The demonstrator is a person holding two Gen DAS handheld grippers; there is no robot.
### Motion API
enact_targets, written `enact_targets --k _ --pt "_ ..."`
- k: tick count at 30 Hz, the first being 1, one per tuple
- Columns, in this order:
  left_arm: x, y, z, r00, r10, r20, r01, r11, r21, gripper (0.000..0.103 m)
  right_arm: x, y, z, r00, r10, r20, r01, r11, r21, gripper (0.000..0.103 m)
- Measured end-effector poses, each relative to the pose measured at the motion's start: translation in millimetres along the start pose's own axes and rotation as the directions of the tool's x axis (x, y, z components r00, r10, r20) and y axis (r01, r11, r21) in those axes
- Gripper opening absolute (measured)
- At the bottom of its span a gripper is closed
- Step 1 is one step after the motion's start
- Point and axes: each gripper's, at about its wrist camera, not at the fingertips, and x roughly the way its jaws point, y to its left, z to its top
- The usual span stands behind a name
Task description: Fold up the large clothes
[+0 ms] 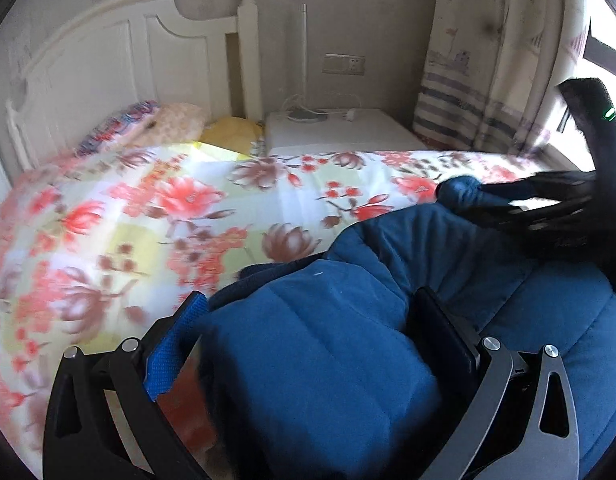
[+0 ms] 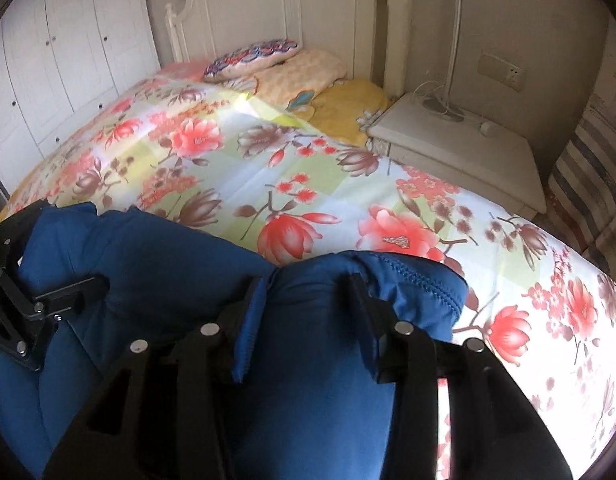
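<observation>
A thick blue padded jacket (image 1: 548, 320) lies bunched at the near edge of the bed. In the left wrist view my left gripper (image 1: 308, 300) is shut on a fat fold of it, and the fabric fills the gap between the blue pad and the black finger. My right gripper (image 2: 304, 284) is shut on another fold near a stitched hem (image 2: 428, 280). Seen from the left wrist, the right gripper (image 1: 484, 200) reaches in from the right with a lump of jacket at its tip. The left gripper's black frame (image 2: 40, 304) shows at the left edge of the right wrist view, resting on the jacket (image 2: 148, 248).
A floral bedspread (image 2: 268, 168) covers the bed. Pillows (image 2: 300, 68) lie by the white headboard (image 2: 268, 12). A white nightstand (image 2: 460, 148) with a lamp (image 2: 452, 52) stands on the right, a striped curtain (image 1: 476, 80) beyond it, and a white wardrobe (image 2: 68, 52) on the left.
</observation>
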Motion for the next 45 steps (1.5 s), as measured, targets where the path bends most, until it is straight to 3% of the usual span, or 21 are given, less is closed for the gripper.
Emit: enact_targets --k 2,5,8,12,13,14,15,18,20,21,23,27,31,35,37,39,41,42,43,44,45 --pt "-17.7 3.7 -3.6 1.000 0.005 -0.023 -0.006 1.000 -0.029 0.099 -24.3 -10.2 -11.3 1.000 0.027 0.011 -0.028 0.994 0.109 0.076" --pt "-53.5 31.9 -24.5 0.992 -0.118 -0.046 0.107 0.977 -0.185 0.099 -66.7 -25.8 -48.6 0.977 0.200 0.069 -0.212 0.939 0.272 0.091" --pt "-73.9 62.6 -60.8 0.952 -0.301 -0.060 0.263 0.900 -0.347 0.099 -101.6 -31.7 -98.6 0.950 0.291 0.117 -0.313 0.888 0.338 0.100" --pt "-65.5 64.7 -102.0 0.911 -0.378 -0.166 0.289 0.872 -0.396 0.099 -108.9 -22.1 -150.8 0.898 0.433 0.082 -0.428 0.813 0.394 0.100" --pt "-62.4 64.6 -109.3 0.898 -0.408 -0.163 0.311 0.853 -0.419 0.098 -107.4 -16.5 -160.4 0.871 0.484 0.088 -0.475 0.780 0.408 0.100" --pt "-58.0 67.2 -116.1 0.878 -0.456 -0.144 0.344 0.812 -0.472 0.098 -105.5 -12.3 -164.5 0.851 0.518 0.089 -0.505 0.757 0.414 0.100" --pt "-56.7 68.3 -118.2 0.876 -0.467 -0.119 0.357 0.796 -0.489 0.098 -102.2 -4.8 -167.5 0.828 0.554 0.081 -0.535 0.739 0.410 0.100" --pt "-44.7 61.4 -114.0 0.851 -0.511 -0.120 0.391 0.770 -0.503 0.097 -94.8 7.7 -166.8 0.825 0.558 0.088 -0.544 0.743 0.389 0.101" --pt "-33.3 51.5 -112.1 0.811 -0.575 -0.102 0.446 0.723 -0.528 0.080 -94.4 6.7 -166.0 0.823 0.558 0.106 -0.551 0.740 0.386 0.100" --pt "-29.6 47.6 -109.7 0.815 -0.570 -0.101 0.440 0.723 -0.532 0.079 -97.2 5.9 -167.2 0.828 0.547 0.126 -0.550 0.747 0.373 0.097" --pt "-27.1 38.6 -101.4 0.816 -0.572 -0.081 0.461 0.729 -0.506 0.064 -109.8 5.9 -172.9 0.862 0.478 0.168 -0.506 0.805 0.309 0.075" --pt "-13.0 11.1 -68.9 0.840 -0.540 -0.050 0.465 0.765 -0.447 0.048 -134.5 -3.1 -171.1 0.906 0.362 0.221 -0.411 0.879 0.242 0.064" --pt "23.5 -15.9 -27.8 0.826 -0.564 -0.019 0.499 0.744 -0.444 0.045 -153.4 -42.1 -151.9 0.932 0.239 0.271 -0.308 0.919 0.246 0.062" --pt "64.9 -50.0 9.4 0.840 -0.542 -0.031 0.485 0.775 -0.405 0.044 -157.8 -93.7 -134.6 0.952 0.148 0.268 -0.226 0.931 0.288 0.061" --pt "77.8 -62.9 15.5 0.841 -0.539 -0.045 0.474 0.775 -0.417 0.045 -147.3 -123.2 -131.9 0.961 0.145 0.237 -0.218 0.922 0.321 0.063" --pt "86.5 -67.3 14.1 0.837 -0.546 -0.035 0.476 0.759 -0.445 0.046 -131.5 -144.8 -135.7 0.970 0.143 0.196 -0.210 0.901 0.379 0.070" --pt "83.2 -62.0 9.8 0.838 -0.546 -0.026 0.479 0.757 -0.444 0.046 -128.6 -150.8 -136.6 0.979 0.120 0.163 -0.178 0.894 0.411 0.087" --pt "80.4 -57.4 7.2 0.844 -0.535 -0.019 0.472 0.760 -0.447 0.048 -137.3 -143.9 -133.6 0.989 0.046 0.143 -0.101 0.910 0.403 0.091" --pt "75.1 -50.8 6.2 0.865 -0.501 -0.014 0.442 0.775 -0.451 0.048 -147.9 -131.7 -129.2 0.991 -0.043 0.127 -0.009 0.926 0.378 0.092" --pt "67.3 -46.9 6.8 0.883 -0.470 -0.003 0.418 0.789 -0.451 0.048 -154.6 -122.0 -128.3 0.984 -0.131 0.118 0.080 0.929 0.361 0.092" --pt "59.2 -43.3 10.8 0.895 -0.445 0.017 0.405 0.799 -0.445 0.049 -169.1 -105.1 -122.4 0.955 -0.263 0.135 0.204 0.918 0.341 0.092"
